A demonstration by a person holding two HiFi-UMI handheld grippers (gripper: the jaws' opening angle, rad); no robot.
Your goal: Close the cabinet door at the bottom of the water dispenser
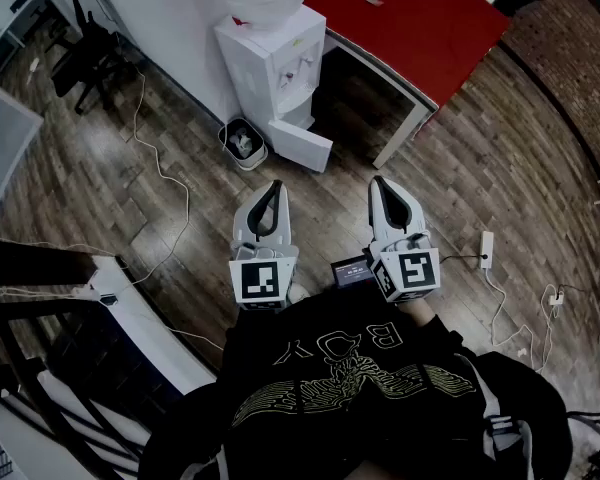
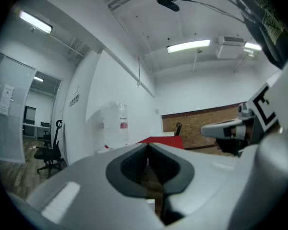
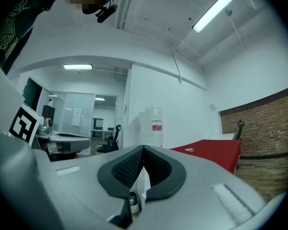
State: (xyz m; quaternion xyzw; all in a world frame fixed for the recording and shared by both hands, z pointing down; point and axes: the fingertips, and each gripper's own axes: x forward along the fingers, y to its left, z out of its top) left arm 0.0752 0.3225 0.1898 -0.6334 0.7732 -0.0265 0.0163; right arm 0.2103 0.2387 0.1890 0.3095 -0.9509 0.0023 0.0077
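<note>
You stand well back from the tall white water dispenser (image 1: 270, 63), whose white cabinet door (image 1: 302, 146) hangs swung open at its foot, beside the red-topped bench (image 1: 410, 18). Your left claw (image 1: 272, 186) and right claw (image 1: 379, 182) are both pinched together on nothing and point toward it, likely because a push needs no grip.
</note>
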